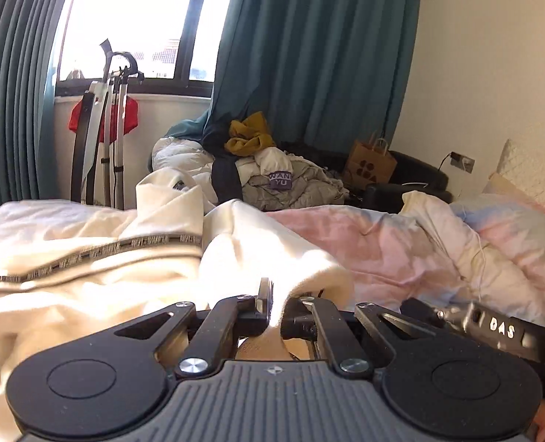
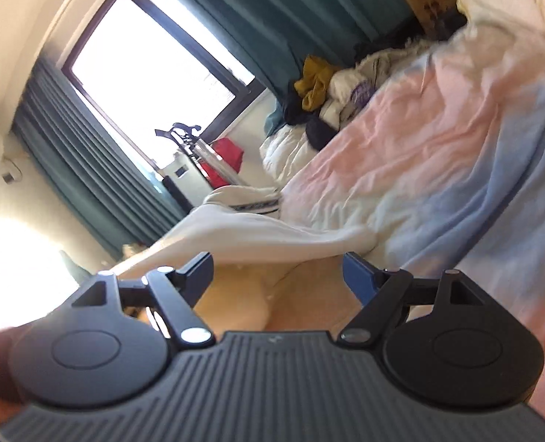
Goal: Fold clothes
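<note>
A cream garment [image 1: 88, 254] with a dark patterned band lies spread over the bed, filling the left and middle of the left wrist view. My left gripper [image 1: 278, 304] is shut on a fold of its fabric, which bunches up between the two fingers. In the tilted right wrist view the same cream garment [image 2: 243, 232] stretches across the bed just beyond my right gripper [image 2: 278, 274]. That gripper stands open, jaws wide apart, with cloth lying under the gap but nothing pinched. The other gripper's black body [image 1: 493, 326] shows at the right edge of the left wrist view.
A pink and blue duvet [image 1: 401, 250] covers the bed. Behind it sits a heap of clothes [image 1: 269, 169], a brown paper bag [image 1: 370, 164] and a black seat [image 1: 412, 184]. Teal curtains [image 1: 309, 51] frame a bright window. A folded metal stand [image 1: 106, 140] leans below it.
</note>
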The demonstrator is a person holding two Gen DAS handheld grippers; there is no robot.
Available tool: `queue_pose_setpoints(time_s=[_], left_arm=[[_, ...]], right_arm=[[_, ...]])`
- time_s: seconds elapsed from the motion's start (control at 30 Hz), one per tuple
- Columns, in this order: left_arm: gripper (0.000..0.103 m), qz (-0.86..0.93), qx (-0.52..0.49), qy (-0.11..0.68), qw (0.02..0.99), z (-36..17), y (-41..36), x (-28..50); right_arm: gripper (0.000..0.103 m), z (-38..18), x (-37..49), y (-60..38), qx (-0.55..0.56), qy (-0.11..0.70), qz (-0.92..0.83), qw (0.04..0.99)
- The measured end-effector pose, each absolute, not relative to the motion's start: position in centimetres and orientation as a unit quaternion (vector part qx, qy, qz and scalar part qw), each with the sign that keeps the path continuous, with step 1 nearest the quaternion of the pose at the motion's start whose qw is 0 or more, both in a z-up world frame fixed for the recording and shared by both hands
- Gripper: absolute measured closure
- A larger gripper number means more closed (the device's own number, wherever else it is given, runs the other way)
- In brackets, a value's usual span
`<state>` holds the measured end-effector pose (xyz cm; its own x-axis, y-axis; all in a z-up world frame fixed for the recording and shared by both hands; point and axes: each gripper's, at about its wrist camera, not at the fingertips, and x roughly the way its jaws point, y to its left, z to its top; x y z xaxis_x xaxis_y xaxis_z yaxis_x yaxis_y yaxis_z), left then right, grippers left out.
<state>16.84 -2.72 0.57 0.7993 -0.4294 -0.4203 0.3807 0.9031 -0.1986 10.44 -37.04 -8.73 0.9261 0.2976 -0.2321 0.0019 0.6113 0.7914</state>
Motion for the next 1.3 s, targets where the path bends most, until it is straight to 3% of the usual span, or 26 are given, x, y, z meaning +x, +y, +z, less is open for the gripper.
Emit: queue_pose_setpoints(time_s=[0.23, 0.37, 0.53, 0.7, 0.77, 0.83, 1.07, 1.17, 1.23, 1.3], left_arm=[[0.101, -0.194, -0.186, 0.231, 0.935, -2.3, 4.6, 15.0], [0.101, -0.185, -0.259, 0.228, 0.92, -3.5, 8.6, 14.9], [0.1, -0.194, -0.268, 0.227, 0.916, -3.8, 10.7, 15.8], [0.1, -0.206, -0.282, 0.233, 0.908, -4.9, 11.7, 17.1], [0.1, -0.211, -0.285, 0.237, 0.904, -5.2, 11.3, 18.0], [0.1, -0.218, -0.285, 0.24, 0.902, -5.5, 11.1, 18.5], [0.098, -0.247, -0.266, 0.247, 0.898, -5.8, 8.5, 19.0], [0.081, -0.264, -0.267, 0.259, 0.89, -6.2, 6.4, 19.6], [0.077, -0.279, -0.253, 0.26, 0.889, -6.3, 5.2, 19.2], [0.067, -0.296, -0.234, 0.258, 0.889, -6.4, 3.9, 18.4]], right_arm=[[0.023, -14.9, 13.0, -37.1, 0.665, 0.217, 0.146, 0.7], [0.023, -15.9, 16.8, -35.6, 0.65, 0.266, 0.134, 0.699], [0.024, -16.4, 20.2, -35.1, 0.626, 0.279, 0.122, 0.718], [0.053, -16.4, 22.7, -35.0, 0.603, 0.271, 0.112, 0.742], [0.078, -16.4, 23.7, -34.9, 0.594, 0.268, 0.108, 0.751], [0.092, -16.0, 23.8, -35.5, 0.581, 0.26, 0.092, 0.766], [0.094, -10.9, 20.7, -38.9, 0.554, 0.148, 0.088, 0.815], [0.094, -8.3, 18.6, -40.8, 0.527, 0.101, 0.077, 0.84], [0.094, -6.8, 17.0, -42.3, 0.514, 0.076, 0.064, 0.852], [0.094, -5.9, 15.6, -44.0, 0.512, 0.058, 0.051, 0.855]])
